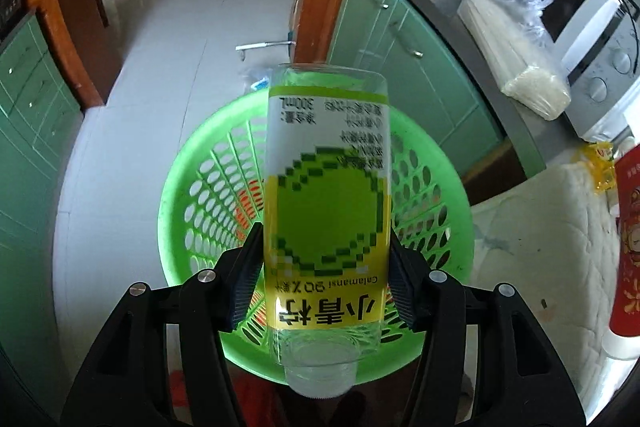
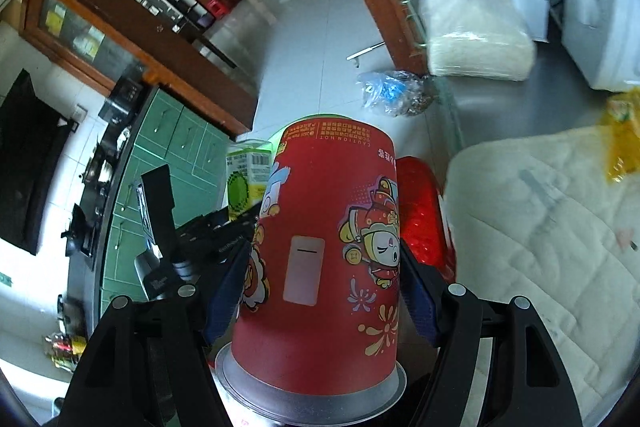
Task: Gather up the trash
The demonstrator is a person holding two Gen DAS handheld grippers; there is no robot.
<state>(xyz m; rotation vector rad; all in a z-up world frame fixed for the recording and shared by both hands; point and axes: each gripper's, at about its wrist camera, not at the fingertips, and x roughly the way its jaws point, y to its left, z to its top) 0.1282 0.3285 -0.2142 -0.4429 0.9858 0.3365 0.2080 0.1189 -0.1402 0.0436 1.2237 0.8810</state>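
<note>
The empty calamansi drink bottle point(image 1: 326, 211) hangs cap end toward the camera, directly above the open mouth of the green perforated waste basket point(image 1: 208, 195) standing on the tiled floor point(image 1: 168, 39). The left gripper point(image 1: 325, 269) pinches it across the labelled body, both blue pads point(image 1: 243, 283) pressed flat against the sides. In the right wrist view, the right gripper point(image 2: 325, 291) clamps a red paper cup point(image 2: 320, 259) with a cartoon print and a clear lid at its near end, likewise inverted; it sits just beside the left unit, between it and a quilted white cloth point(image 2: 552, 235). Whether the cup is already over the basket cannot be told from here. Judgement: the step in hand is the drop. The bottle appears centred well inside the rim, so the jaws need only part fully and squarely; a partial release could let it tip and strike the rim. The cup should be brought over the basket before its own release, and checked for leftover liquid. A bagged white bundle point(image 1: 516, 63) lies on the dark counter point(image 1: 460, 27), well apart.
</note>
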